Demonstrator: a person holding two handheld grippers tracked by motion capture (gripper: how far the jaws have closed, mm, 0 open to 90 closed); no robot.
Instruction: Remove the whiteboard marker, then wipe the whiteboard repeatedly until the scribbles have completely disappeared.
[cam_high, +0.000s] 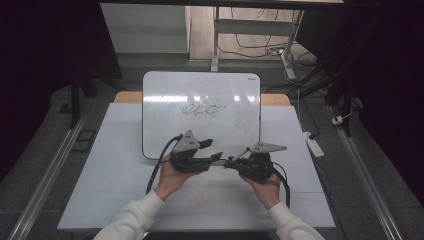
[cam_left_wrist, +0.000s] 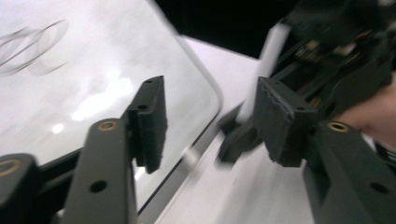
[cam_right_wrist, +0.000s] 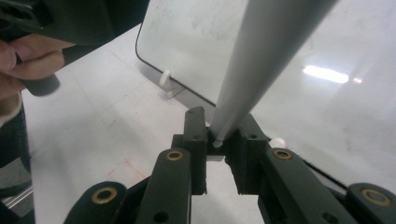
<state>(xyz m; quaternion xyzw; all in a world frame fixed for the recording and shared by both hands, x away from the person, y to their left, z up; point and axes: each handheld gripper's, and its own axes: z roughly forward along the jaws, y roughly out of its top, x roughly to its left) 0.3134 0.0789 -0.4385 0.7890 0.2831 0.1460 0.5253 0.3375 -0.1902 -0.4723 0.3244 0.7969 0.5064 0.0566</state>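
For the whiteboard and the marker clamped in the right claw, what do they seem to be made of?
Whiteboard: a glossy white writing surface, probably coated steel or melamine, since lamp glare mirrors off it and the scribble sits on top; its thin rounded edge looks plastic. Marker: a smooth, matte pale-grey barrel with soft shading, likely plastic, held in the right claw.

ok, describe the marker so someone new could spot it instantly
Start at the whiteboard lying on the white table. Just in front of its near edge, the right gripper is shut on the marker. It is the one slim, pale grey stick there, slanting up out of black gripper parts.
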